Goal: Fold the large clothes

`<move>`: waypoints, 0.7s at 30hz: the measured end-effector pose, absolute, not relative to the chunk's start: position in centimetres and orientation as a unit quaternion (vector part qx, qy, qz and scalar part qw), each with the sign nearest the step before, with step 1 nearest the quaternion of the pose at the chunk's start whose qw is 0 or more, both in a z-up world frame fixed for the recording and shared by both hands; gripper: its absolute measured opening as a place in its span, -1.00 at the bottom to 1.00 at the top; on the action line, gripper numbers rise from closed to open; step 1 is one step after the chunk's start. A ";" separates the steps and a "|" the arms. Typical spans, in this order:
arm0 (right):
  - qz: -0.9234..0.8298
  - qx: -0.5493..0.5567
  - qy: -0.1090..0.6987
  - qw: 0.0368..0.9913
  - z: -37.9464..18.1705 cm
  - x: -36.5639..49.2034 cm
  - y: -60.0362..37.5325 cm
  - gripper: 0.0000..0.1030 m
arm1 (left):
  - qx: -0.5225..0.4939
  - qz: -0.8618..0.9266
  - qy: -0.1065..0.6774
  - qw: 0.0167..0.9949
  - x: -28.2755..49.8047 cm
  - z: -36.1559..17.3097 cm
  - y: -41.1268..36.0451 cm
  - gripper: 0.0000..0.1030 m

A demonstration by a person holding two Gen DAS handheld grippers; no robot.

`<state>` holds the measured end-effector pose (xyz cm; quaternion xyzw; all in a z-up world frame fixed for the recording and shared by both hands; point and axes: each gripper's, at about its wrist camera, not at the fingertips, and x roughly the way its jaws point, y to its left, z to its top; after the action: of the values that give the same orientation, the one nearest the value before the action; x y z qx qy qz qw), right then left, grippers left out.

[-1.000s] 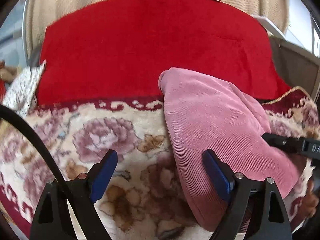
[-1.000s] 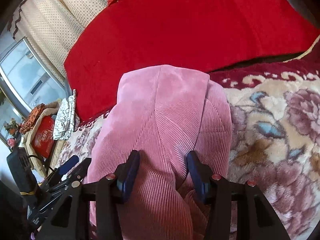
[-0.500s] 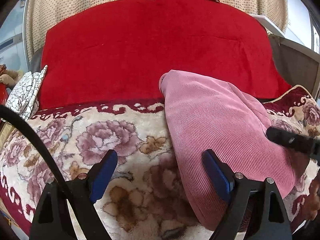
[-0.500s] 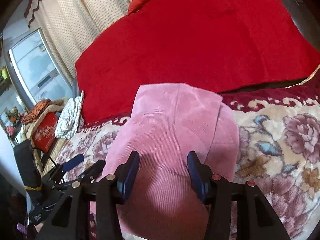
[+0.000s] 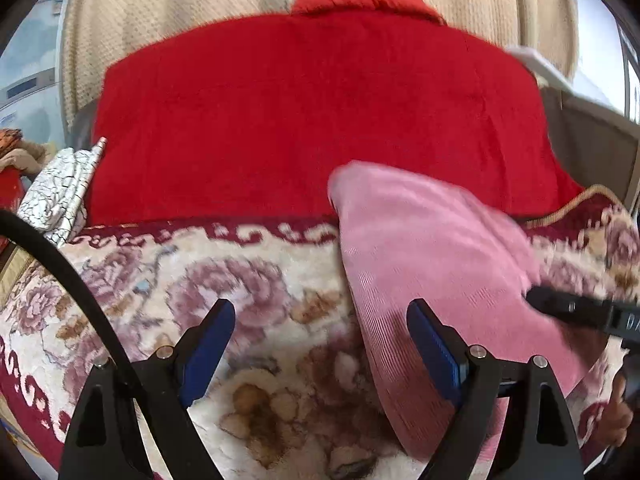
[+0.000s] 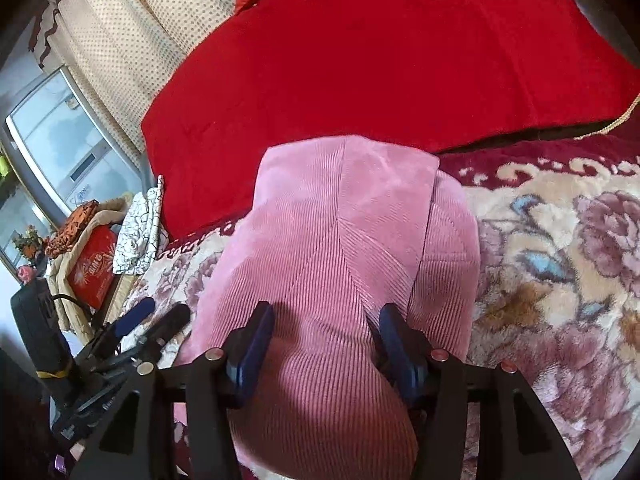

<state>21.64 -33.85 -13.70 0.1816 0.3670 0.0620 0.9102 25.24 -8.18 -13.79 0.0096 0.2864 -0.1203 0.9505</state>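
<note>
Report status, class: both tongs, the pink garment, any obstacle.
Left tongs open, empty over the blanket. Right tongs just opening, pink garment between them. Nothing in the way.

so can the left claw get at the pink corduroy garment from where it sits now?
Probably yes. The left claw stands wide open over the floral blanket, and the pink corduroy garment lies just beside its right finger, its near edge already between the fingers. Nothing blocks the way; the right claw straddles the cloth further along.
</note>
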 end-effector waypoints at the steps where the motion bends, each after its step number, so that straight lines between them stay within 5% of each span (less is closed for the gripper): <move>1: 0.063 0.176 0.361 0.913 -13.4 21.4 -33.9 0.15 | -0.003 -0.120 0.278 0.953 25.1 -13.4 -7.6 0.71; 6: 0.086 0.132 0.336 0.928 -11.9 19.7 -33.0 0.13 | 0.043 -0.145 0.325 0.934 25.8 -14.9 -9.0 0.71; 11: 0.086 0.087 0.396 0.910 -14.0 20.2 -31.6 0.11 | 0.082 -0.142 0.321 0.933 25.3 -15.6 -10.0 0.71; 21: 0.086 0.142 0.360 0.918 -12.5 19.7 -34.0 0.12 | 0.052 -0.137 0.298 0.943 24.8 -14.4 -9.3 0.71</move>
<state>19.69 -34.03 -12.46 0.1420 0.3599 0.0859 0.9181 24.81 -9.30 -14.36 0.0517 0.2982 -0.1367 0.9433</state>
